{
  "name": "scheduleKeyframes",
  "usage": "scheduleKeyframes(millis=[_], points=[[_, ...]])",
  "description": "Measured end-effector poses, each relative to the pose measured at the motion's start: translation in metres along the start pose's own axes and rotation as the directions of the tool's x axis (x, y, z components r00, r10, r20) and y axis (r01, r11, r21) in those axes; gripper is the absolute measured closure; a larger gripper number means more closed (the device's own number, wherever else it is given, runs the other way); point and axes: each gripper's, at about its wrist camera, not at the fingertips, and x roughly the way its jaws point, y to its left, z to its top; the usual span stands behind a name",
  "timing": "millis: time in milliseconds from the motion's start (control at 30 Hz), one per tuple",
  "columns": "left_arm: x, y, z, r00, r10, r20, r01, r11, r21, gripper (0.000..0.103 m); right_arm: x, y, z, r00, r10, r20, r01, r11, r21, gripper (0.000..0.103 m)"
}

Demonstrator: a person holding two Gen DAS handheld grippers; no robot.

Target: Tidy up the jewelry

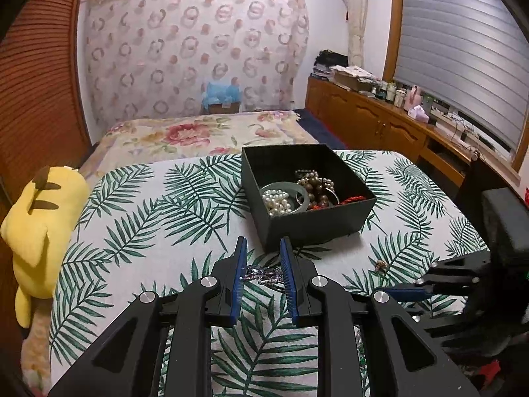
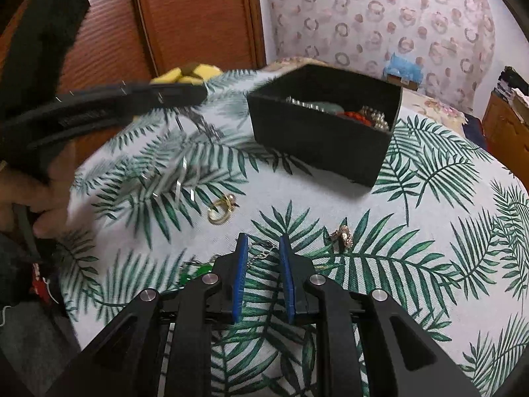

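A black open box (image 1: 317, 221) (image 2: 317, 139) on the leaf-print cloth holds pearls, a green bangle and beaded bracelets. My left gripper (image 1: 263, 248) is open; a silver chain bracelet (image 1: 263, 275) lies on the cloth between its blue pads. My right gripper (image 2: 263, 243) is open above a thin silver chain (image 2: 263, 253) with green beads (image 2: 198, 273). A gold ring (image 2: 222, 211) and a small gold ornament (image 2: 342, 237) (image 1: 381, 265) lie loose on the cloth. The left gripper appears blurred in the right wrist view (image 2: 109, 106).
A yellow plush toy (image 1: 39, 231) lies at the table's left edge. A bed (image 1: 205, 135) stands behind the table, wooden cabinets (image 1: 370, 122) with bottles to the right. The right gripper shows in the left wrist view (image 1: 446, 281).
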Motion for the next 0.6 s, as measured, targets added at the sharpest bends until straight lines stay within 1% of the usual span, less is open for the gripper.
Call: scheduleKeyframes(millis=[33, 67, 100, 133, 267, 333, 467, 600], points=[[-0.001, -0.001, 0.001, 1.000, -0.002, 0.004, 0.002, 1.000, 0.001, 0.084, 0.001, 0.000, 0.001, 1.000, 0.000, 0.000, 0.000, 1.000, -0.003, 0.082], [-0.002, -0.001, 0.003, 1.000, -0.004, 0.008, 0.004, 1.000, 0.001, 0.084, 0.002, 0.000, 0.001, 1.000, 0.002, -0.003, -0.002, 1.000, -0.004, 0.085], [-0.003, -0.001, 0.004, 1.000, -0.005, 0.012, 0.005, 1.000, 0.001, 0.084, 0.003, 0.001, 0.002, 1.000, -0.009, -0.005, 0.009, 1.000, -0.009, 0.097], [-0.004, -0.002, 0.007, 1.000, -0.007, 0.018, 0.007, 1.000, 0.002, 0.084, 0.004, 0.002, 0.002, 0.999, -0.031, -0.008, 0.031, 0.999, -0.020, 0.098], [-0.008, -0.005, 0.018, 0.999, -0.012, 0.045, 0.012, 1.000, 0.008, 0.084, 0.005, -0.001, 0.004, 1.000, -0.018, -0.016, 0.018, 0.999, -0.029, 0.101], [-0.009, -0.008, 0.024, 0.998, -0.012, 0.056, 0.011, 1.000, 0.011, 0.084, 0.004, 0.000, 0.004, 0.999, -0.031, -0.012, 0.030, 0.999, -0.041, 0.101], [-0.009, -0.011, 0.037, 0.997, -0.016, 0.079, 0.014, 1.000, 0.020, 0.084, -0.007, -0.001, 0.006, 0.999, -0.031, 0.025, 0.032, 0.999, -0.034, 0.101], [-0.005, -0.012, 0.052, 0.996, -0.021, 0.091, 0.018, 0.999, 0.027, 0.084, -0.027, -0.005, 0.014, 0.996, -0.043, 0.074, 0.045, 0.998, -0.036, 0.101]])
